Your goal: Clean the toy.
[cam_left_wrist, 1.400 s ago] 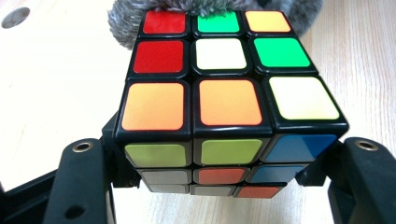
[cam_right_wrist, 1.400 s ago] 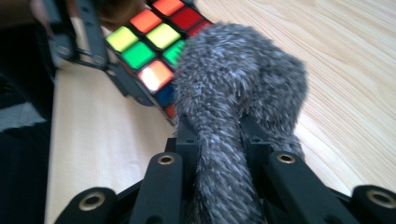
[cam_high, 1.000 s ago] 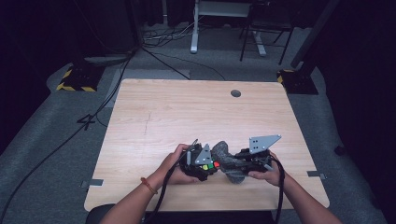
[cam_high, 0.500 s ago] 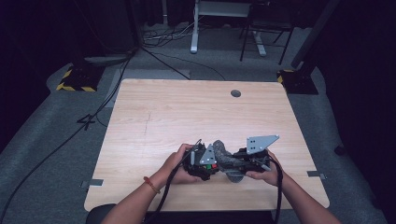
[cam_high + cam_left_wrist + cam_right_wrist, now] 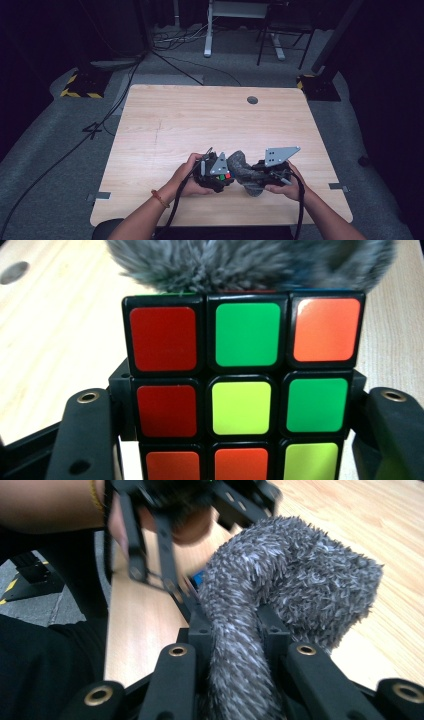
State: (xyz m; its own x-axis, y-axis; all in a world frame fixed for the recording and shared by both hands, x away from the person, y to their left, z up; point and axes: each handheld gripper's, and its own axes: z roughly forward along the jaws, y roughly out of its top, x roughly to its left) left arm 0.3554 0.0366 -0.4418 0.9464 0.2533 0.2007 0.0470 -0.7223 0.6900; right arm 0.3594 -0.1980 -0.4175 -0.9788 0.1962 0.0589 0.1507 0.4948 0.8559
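My left gripper (image 5: 218, 173) is shut on a Rubik's cube (image 5: 226, 175) near the table's front edge. In the left gripper view the cube (image 5: 242, 385) sits between the two black jaws of the left gripper (image 5: 240, 396), with red, green, orange and yellow tiles facing the camera. A grey fuzzy cloth (image 5: 240, 260) presses against its far side. My right gripper (image 5: 240, 652) is shut on that fuzzy cloth (image 5: 295, 590), which bulges out beyond the jaws. In the high view the cloth (image 5: 241, 167) lies between both grippers, and the right gripper (image 5: 257, 175) faces left toward the cube.
The wooden table (image 5: 200, 115) has a round cable hole (image 5: 252, 100) at the back. Beyond it stand desk legs (image 5: 207, 30) and a chair base (image 5: 280, 40) on grey carpet, with cables and a yellow-striped foot (image 5: 80, 87) at left.
The left gripper with the cube has edged slightly right, toward the fuzzy cloth. The right hand has barely moved.
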